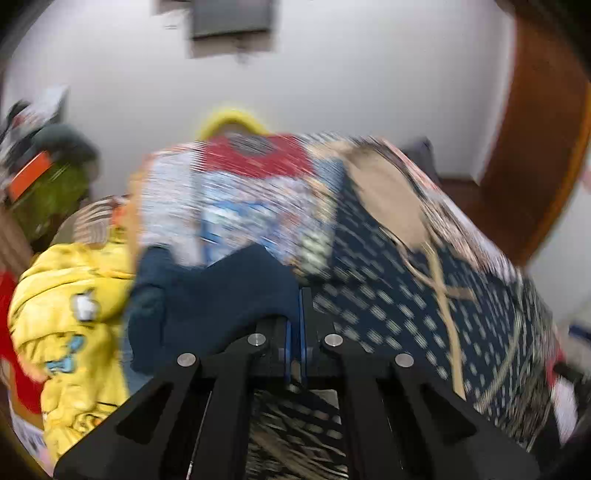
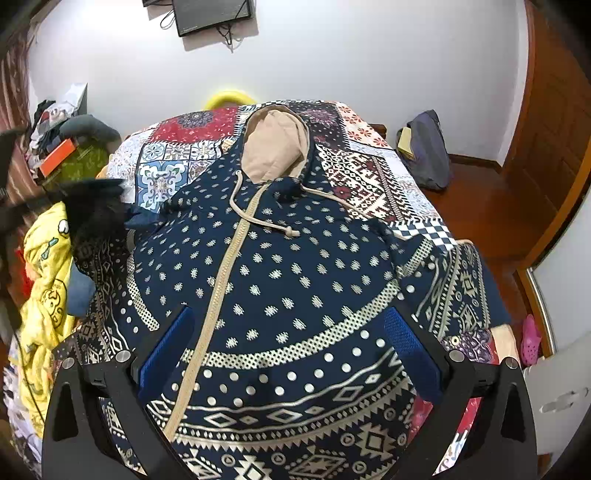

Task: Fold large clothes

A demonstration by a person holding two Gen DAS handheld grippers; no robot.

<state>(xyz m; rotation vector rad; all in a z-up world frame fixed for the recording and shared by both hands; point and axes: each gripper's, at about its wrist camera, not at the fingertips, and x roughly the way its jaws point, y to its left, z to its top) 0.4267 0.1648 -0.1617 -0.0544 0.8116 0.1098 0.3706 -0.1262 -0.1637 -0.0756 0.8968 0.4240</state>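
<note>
White wall [image 2: 332,66] behind, a dark screen [image 2: 214,14] mounted high, wooden door [image 2: 554,147] at the right. Patchwork bedspread [image 2: 369,177] covers the bed. Navy patterned hoodie [image 2: 295,280] lies flat across it, front up, beige-lined hood [image 2: 275,144] toward the wall, beige zipper strip running down the middle, drawstrings loose over the chest.

Right gripper [image 2: 291,354] hangs over the lower front of the hoodie, blue pads [image 2: 168,350] spread wide, nothing between them.

Left gripper [image 1: 298,306], fingers pressed together, pinching a plain navy fold of the hoodie, apparently a sleeve cuff [image 1: 221,291]; view motion-blurred. Cloth bunches up just left of the fingertips.

Yellow printed garment [image 2: 44,280] heaped at the left edge of the bed. Grey bag [image 2: 428,151] on the floor near the door.
</note>
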